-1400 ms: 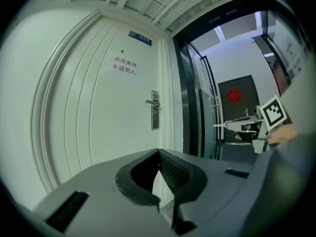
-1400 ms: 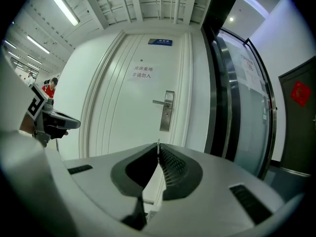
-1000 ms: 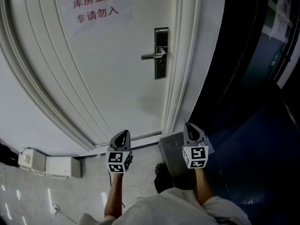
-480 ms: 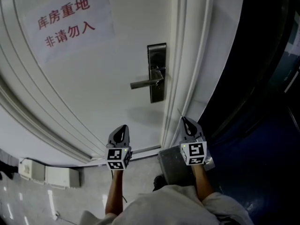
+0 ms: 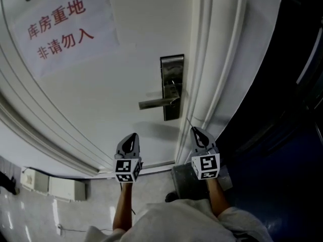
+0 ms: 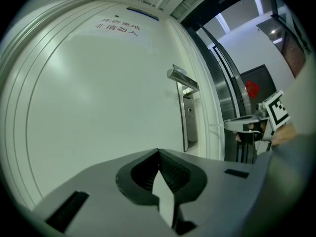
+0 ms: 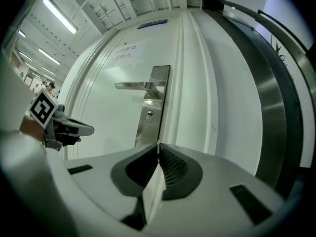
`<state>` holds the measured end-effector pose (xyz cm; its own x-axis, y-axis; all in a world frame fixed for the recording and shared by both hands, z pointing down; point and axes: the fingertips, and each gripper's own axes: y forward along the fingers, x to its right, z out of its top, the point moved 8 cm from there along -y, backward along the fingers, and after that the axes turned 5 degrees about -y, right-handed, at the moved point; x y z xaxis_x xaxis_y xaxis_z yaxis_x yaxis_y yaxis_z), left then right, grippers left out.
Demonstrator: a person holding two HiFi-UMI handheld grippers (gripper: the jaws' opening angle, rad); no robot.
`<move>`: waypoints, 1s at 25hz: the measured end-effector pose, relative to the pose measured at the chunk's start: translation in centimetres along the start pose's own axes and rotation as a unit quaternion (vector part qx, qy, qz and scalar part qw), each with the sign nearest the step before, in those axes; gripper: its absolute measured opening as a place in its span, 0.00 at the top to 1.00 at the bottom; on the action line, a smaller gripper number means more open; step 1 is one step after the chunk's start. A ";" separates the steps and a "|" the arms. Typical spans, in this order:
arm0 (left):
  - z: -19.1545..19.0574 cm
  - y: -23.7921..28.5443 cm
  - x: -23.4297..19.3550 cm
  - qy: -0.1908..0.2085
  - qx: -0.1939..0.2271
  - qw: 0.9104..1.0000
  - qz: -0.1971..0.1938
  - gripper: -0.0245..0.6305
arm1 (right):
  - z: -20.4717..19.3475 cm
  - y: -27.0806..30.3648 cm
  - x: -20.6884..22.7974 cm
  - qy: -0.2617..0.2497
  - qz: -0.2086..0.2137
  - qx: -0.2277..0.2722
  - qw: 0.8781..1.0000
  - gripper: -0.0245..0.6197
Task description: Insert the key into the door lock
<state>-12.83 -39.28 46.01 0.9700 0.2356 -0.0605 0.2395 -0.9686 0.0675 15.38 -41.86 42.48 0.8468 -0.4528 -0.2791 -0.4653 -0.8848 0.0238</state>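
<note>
A steel lock plate (image 5: 172, 87) with a lever handle (image 5: 157, 103) sits at the white door's right edge. In the right gripper view its keyhole (image 7: 149, 114) lies just below the handle (image 7: 138, 85), straight ahead of the jaws. My right gripper (image 5: 194, 130) is held level below the lock and is shut on a thin key (image 5: 189, 121) that pokes out of its tips. My left gripper (image 5: 132, 136) is level beside it, facing the bare door panel, shut and empty. The left gripper view shows the lock plate (image 6: 188, 117) to the right of that gripper.
A paper notice with red characters (image 5: 65, 29) hangs on the door at upper left. The white door frame (image 5: 214, 84) runs right of the lock, with dark glass (image 5: 287, 110) beyond. A grey box (image 5: 182, 178) and a white box (image 5: 55, 188) stand on the floor.
Both grippers have come closer to the door, side by side and a little higher. The lock and handle now look larger and nearer. Both jaws have stayed shut.
</note>
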 end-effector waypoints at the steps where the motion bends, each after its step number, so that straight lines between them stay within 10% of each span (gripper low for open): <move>1: -0.2 0.0 -0.1 0.000 -0.004 1.000 0.000 0.94 | -0.2 0.1 -0.1 0.002 0.001 -0.002 1.000 0.92; 25: 0.0 -1.6 -4.1 0.007 -0.018 0.999 -0.050 0.94 | -0.1 0.4 -4.6 -0.008 -0.039 -0.045 0.998 0.92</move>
<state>-17.18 -38.72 46.14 0.9416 0.3321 -0.0550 0.3361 -0.9368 0.0973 11.36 -40.15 43.85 0.8754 -0.3801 -0.2986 -0.3715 -0.9243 0.0873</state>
